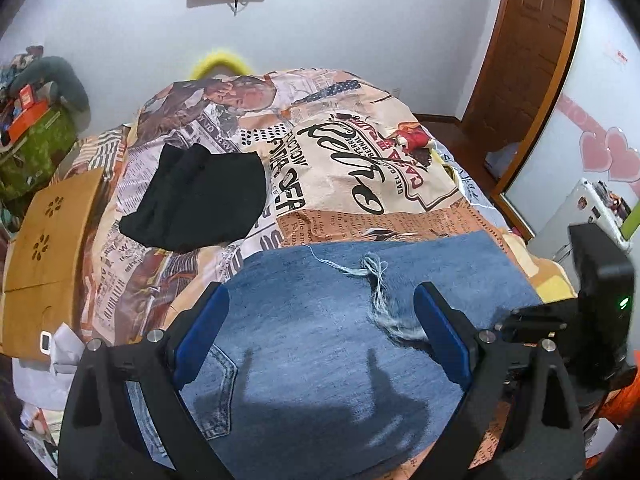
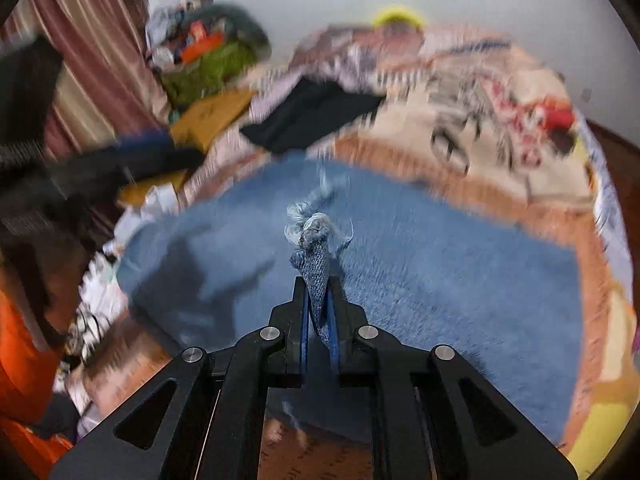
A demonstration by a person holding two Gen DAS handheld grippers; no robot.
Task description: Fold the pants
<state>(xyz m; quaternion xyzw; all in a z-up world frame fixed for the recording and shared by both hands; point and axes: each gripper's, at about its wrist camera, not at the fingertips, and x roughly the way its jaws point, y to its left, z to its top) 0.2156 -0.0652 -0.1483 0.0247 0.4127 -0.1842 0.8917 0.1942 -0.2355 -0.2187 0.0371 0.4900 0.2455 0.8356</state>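
Observation:
Blue jeans (image 1: 320, 340) lie folded flat on the bed, a back pocket at lower left and frayed hem threads (image 1: 376, 280) on top. My left gripper (image 1: 320, 320) hovers just above them, open and empty, its blue pads (image 1: 202, 336) wide apart. In the right wrist view, which is blurred, my right gripper (image 2: 318, 292) is shut on a pinched, frayed bit of the jeans (image 2: 314, 256), lifted off the rest of the denim (image 2: 440, 272). The right gripper's body shows at the left wrist view's right edge.
A folded black garment (image 1: 196, 200) lies further back on the printed bedspread (image 1: 360, 168). A cardboard box (image 1: 44, 256) and clutter sit off the bed's left side. A wooden door (image 1: 520, 60) stands at the right.

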